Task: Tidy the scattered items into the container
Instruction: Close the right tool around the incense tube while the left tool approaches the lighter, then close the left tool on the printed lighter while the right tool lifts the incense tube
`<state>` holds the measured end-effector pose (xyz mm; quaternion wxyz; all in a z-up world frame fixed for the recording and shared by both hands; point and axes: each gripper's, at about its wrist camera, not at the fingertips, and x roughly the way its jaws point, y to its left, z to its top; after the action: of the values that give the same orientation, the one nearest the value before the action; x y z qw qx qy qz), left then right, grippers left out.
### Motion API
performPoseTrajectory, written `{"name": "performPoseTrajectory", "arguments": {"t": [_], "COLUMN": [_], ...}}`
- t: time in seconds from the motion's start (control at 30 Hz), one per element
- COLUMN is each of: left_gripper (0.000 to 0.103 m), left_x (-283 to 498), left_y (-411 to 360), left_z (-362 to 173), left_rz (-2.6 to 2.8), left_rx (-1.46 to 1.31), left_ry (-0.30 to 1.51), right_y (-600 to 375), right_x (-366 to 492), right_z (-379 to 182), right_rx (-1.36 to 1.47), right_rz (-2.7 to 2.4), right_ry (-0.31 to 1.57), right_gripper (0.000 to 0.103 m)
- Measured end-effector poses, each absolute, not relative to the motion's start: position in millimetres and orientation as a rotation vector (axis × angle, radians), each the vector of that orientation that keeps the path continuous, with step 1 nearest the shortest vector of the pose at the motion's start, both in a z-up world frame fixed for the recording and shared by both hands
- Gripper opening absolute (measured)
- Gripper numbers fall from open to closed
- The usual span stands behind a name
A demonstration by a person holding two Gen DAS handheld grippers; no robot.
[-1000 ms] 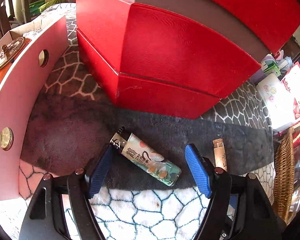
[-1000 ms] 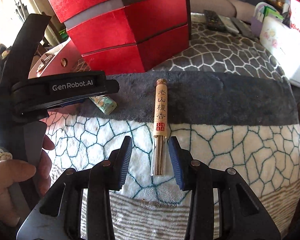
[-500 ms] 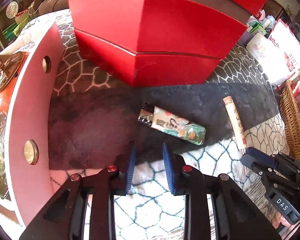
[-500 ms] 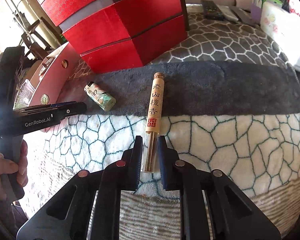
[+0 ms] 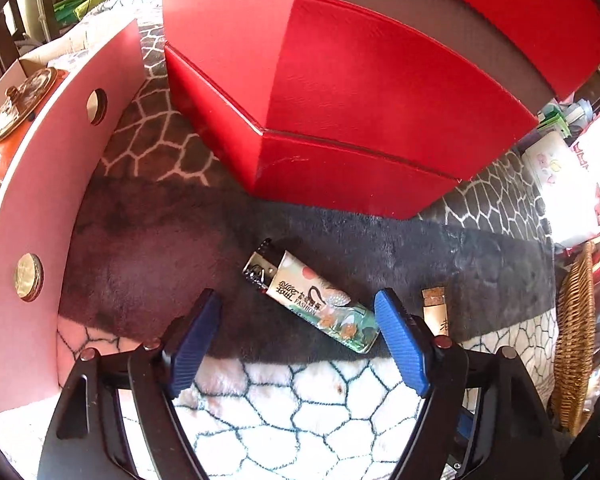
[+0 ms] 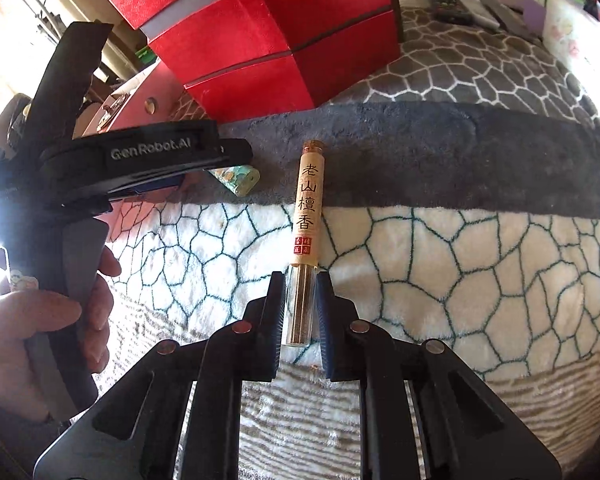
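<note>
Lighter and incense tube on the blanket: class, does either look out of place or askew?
Both lie loose on the blanket, outside the red box. The lighter lies askew between the opening left gripper pads, untouched. The incense tube lies straight, its glass end clamped by the right gripper.

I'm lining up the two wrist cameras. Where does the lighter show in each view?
Left wrist: the lighter lies at centre, diagonal on the dark blanket band, between the left gripper's opening fingers.
Right wrist: only its end shows, left of centre.
Shared landmark: the red box.
</note>
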<state>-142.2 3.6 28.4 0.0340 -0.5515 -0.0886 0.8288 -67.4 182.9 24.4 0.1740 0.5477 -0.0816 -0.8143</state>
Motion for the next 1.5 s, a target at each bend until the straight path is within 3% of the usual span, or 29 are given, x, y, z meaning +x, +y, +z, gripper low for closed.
{"name": "performPoseTrajectory", "arguments": {"t": [0.07, 0.2, 0.27, 0.3, 0.33, 0.4, 0.5, 0.57, 0.63, 0.8, 0.93, 1.07, 1.17, 1.4, 1.5], "left_gripper": [0.081, 0.078, 0.069, 0.047, 0.045, 0.045, 0.047, 0.054, 0.066, 0.08, 0.082, 0.082, 0.074, 0.033, 0.033], "left_x": [-140.3, -133.3, -128.9, -125.7, -122.8, -119.3, -120.4, -125.7, -132.2, -145.0, -150.3, -150.8, -146.2, -125.9, -116.5], "left_y": [10.6, -2.2, -9.6, -12.0, -14.3, -27.5, -47.2, -52.5, -45.3, -22.9, -5.3, 20.7, 15.4, -9.2, -24.2], "left_z": [27.3, 30.1, 31.1, 31.6, 33.1, 36.3, 39.6, 38.5, 36.6, 39.9, 39.3, 33.1, 35.2, 43.3, 46.8], "left_rz": [2.546, 2.473, 2.454, 2.466, 2.466, 2.437, 2.386, 2.337, 2.325, 2.429, 2.542, 2.616, 2.588, 2.413, 2.355], "left_rx": [-1.663, -1.661, -1.695, -1.705, -1.703, -1.695, -1.676, -1.679, -1.724, -1.795, -1.817, -1.787, -1.762, -1.807, -1.819], "left_ry": [-0.127, -0.076, 0.002, 0.077, 0.11, -0.007, -0.306, -0.438, -0.476, -0.505, -0.407, -0.023, 0.011, 0.151, 0.093], "right_y": [183.2, 182.7, 181.7, 180.9, 180.2, 178.8, 178.0, 177.7, 177.3, 180.1, 179.3, 174.6, 167.0, 152.6, 154.9], "right_x": [-67.2, -66.1, -65.5, -64.6, -63.9, -62.8, -65.4, -67.4, -68.7, -69.8, -70.8, -70.9, -71.8, -73.2, -73.6], "right_z": [25.0, 27.8, 28.9, 29.4, 29.8, 30.7, 31.5, 31.1, 30.8, 28.3, 28.4, 27.4, 27.6, 23.8, 23.5], "right_rx": [1.553, 1.545, 1.541, 1.541, 1.54, 1.542, 1.54, 1.541, 1.547, 1.556, 1.554, 1.558, 1.556, 1.56, 1.555], "right_rz": [-2.309, -2.306, -2.297, -2.295, -2.293, -2.294, -2.297, -2.297, -2.303, -2.303, -2.305, -2.307, -2.318, -2.336, -2.335], "right_ry": [-0.23, -0.233, -0.242, -0.24, -0.237, -0.231, -0.236, -0.243, -0.234, -0.244, -0.238, -0.215, -0.157, -0.054, -0.075], "right_gripper": [0.014, 0.014, 0.014, 0.014, 0.014, 0.014, 0.014, 0.014, 0.014, 0.014, 0.014, 0.014, 0.017, 0.017, 0.018]}}
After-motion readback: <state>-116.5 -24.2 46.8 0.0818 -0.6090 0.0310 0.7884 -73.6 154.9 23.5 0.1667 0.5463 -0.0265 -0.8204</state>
